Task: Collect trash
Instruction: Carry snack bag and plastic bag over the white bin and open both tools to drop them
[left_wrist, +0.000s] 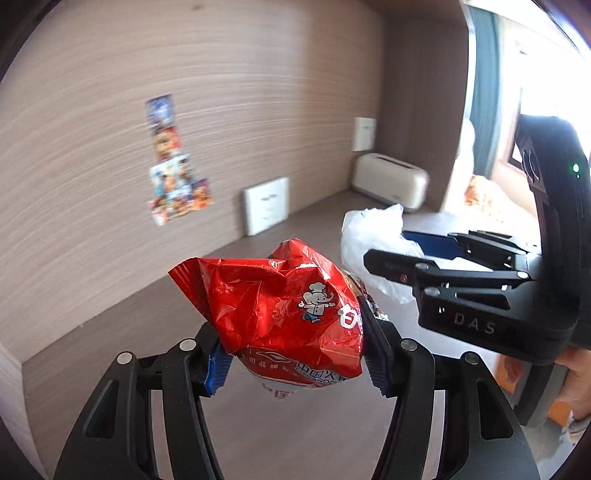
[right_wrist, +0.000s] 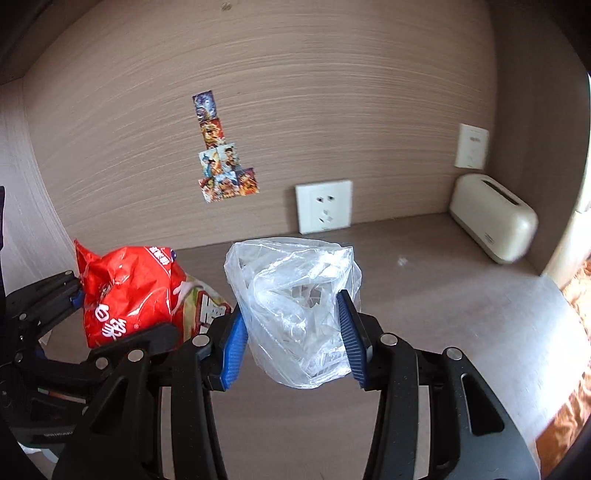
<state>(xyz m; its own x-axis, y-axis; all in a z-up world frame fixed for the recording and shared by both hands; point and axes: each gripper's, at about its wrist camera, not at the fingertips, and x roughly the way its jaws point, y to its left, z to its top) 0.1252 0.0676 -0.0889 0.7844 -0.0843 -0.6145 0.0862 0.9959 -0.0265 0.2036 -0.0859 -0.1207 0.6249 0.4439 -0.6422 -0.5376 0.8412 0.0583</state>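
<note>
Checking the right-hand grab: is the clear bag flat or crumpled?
Crumpled: the clear bag is bunched between the right gripper pads.

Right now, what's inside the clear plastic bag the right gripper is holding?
The clear plastic bag, pinched in the right gripper, shows only its own crumpled, whitish film. No separate item is visible inside, though the folds and blue pads hide part of the interior.

Both grippers: left gripper (left_wrist: 295, 363) and right gripper (right_wrist: 293, 343), black linkage frames, silver rivets, 2 ribbed blue pads each, white "DAS" lettering.
</note>
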